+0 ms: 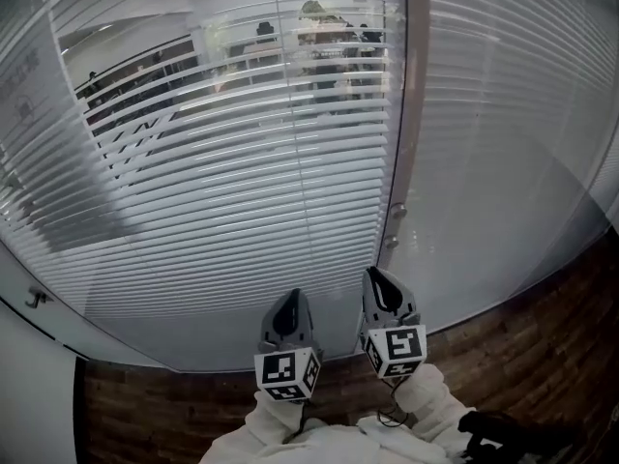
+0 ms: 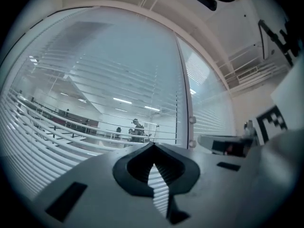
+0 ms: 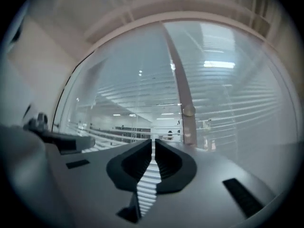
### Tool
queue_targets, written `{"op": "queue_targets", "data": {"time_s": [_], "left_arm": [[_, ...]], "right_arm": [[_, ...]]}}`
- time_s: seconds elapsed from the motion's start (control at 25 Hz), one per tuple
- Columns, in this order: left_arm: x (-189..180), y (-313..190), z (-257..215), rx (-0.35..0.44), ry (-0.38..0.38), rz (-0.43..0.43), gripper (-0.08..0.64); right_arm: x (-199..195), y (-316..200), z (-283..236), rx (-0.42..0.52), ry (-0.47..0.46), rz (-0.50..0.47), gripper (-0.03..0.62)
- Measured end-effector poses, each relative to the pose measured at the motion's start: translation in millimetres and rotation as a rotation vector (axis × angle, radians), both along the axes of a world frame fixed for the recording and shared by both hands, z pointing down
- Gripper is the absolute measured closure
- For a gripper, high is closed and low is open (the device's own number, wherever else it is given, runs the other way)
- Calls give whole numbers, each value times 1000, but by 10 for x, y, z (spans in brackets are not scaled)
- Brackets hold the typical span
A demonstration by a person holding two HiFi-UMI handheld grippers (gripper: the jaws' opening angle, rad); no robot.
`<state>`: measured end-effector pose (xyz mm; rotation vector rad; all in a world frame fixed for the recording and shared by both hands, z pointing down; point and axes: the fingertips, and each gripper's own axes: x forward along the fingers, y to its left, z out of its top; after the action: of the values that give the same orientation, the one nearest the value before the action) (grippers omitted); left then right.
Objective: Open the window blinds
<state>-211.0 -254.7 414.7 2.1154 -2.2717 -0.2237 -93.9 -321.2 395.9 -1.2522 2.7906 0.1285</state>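
White slatted blinds [image 1: 242, 172] hang behind the glass of the left pane, their slats tilted so the office beyond shows through. The blinds of the right pane [image 1: 513, 114] look flatter and denser. A pale frame post [image 1: 414, 104] divides the panes and carries two small round knobs [image 1: 397, 211], which also show in the left gripper view [image 2: 192, 120] and the right gripper view [image 3: 188, 111]. My left gripper [image 1: 289, 300] is held level just short of the glass, shut and empty. My right gripper [image 1: 376, 275] points at the post below the knobs, jaws a narrow slit apart, nothing between them.
A brick-patterned floor [image 1: 551, 317] runs along the foot of the glass wall. A small hook-like fitting [image 1: 37, 299] sits on the frame at far left. People [image 1: 324, 27] and furniture stand in the office beyond the glass. A dark object [image 1: 513, 431] lies at bottom right.
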Motion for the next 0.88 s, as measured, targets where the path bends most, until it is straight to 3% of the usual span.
{"op": "queue_targets", "data": {"time_s": [0.12, 0.24, 0.44, 0.88], "left_arm": [[71, 40, 141, -34, -1, 0, 563], [105, 50, 297, -73, 21, -2, 562], [135, 66, 261, -58, 13, -11, 561], [237, 113, 325, -81, 25, 0, 561]], "right_arm": [[1, 252, 396, 18, 94, -3, 578], [-52, 319, 526, -37, 74, -29, 580], [-45, 341, 291, 53, 52, -47, 580], [29, 326, 305, 14, 46, -47, 580]]}}
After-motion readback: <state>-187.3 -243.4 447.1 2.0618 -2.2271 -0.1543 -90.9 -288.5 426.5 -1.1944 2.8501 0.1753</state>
